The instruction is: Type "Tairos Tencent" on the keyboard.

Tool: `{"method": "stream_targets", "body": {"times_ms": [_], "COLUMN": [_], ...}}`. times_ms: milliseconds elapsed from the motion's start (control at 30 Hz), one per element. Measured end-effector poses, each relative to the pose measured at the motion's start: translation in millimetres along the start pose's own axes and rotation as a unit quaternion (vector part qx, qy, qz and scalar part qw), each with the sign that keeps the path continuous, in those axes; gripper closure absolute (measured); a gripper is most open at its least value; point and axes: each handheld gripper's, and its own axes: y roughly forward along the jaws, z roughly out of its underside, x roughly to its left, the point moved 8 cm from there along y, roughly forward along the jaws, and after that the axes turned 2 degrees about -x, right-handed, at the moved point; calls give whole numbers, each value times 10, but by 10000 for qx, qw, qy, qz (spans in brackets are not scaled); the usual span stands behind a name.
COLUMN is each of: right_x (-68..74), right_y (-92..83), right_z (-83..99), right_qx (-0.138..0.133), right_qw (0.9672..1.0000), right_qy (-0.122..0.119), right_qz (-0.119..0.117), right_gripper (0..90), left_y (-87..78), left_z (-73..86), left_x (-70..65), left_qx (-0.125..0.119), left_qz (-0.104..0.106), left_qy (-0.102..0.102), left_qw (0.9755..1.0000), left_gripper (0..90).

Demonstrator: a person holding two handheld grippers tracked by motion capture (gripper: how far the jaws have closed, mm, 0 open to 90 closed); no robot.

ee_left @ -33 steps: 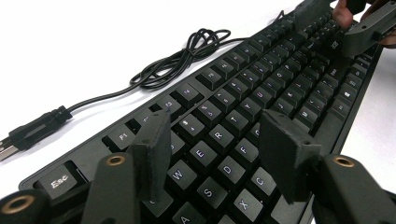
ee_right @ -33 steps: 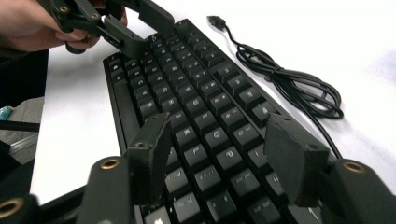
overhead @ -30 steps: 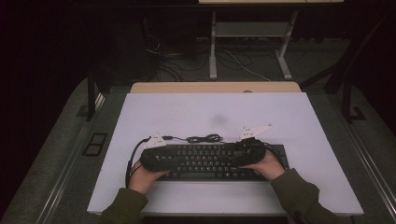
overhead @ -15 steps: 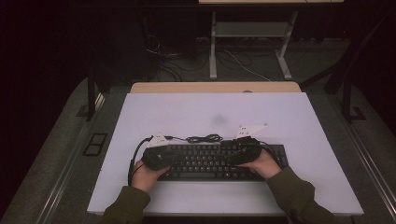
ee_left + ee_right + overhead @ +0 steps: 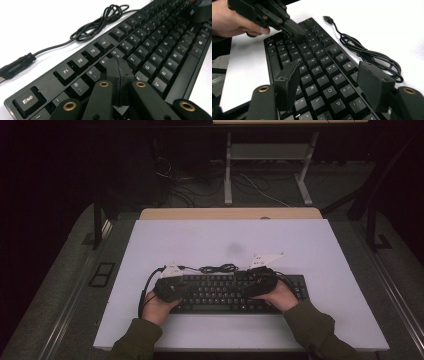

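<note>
Left tool (image 5: 117,65) with jaws pressed together, nothing between, tips over the number row of the black keyboard (image 5: 227,292), having just closed; right tool (image 5: 332,82) with jaws parted and empty above the right-hand letter keys; keyboard flat near the front edge of the white desk (image 5: 200,240); coiled cable (image 5: 218,268) just behind the keyboard.

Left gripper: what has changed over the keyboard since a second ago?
The left gripper has just closed its jaws; they now meet with nothing between them, tips over the number row of the keyboard. The right gripper hangs open above the keys as before. Keyboard and its coiled cable lie unmoved.
</note>
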Motion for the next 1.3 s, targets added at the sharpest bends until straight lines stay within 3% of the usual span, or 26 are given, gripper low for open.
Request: {"method": "stream_targets", "body": {"times_ms": [300,733,1100,1300], "right_x": [33,36,40,73], "right_y": [55,86,139,163], "right_z": [-27,-89,-148,-135], "right_qx": [5,-73,-93,-85], "right_qw": [10000,9999,9999,9999], "right_qy": [-19,54,95,56], "right_qz": [-23,-63,-95,-132], "right_gripper": [342,338,337,343], "left_y": [21,-24,-53,-76], "left_z": [15,-39,-61,-69], "left_x": [-32,-51,-64,-69], "left_qx": [101,-105,-196,-240], "left_qz": [23,93,127,117], "left_qy": [127,24,-9,-9], "left_qw": [9999,9999,9997,9996], "left_gripper": [890,855,691,532]}}
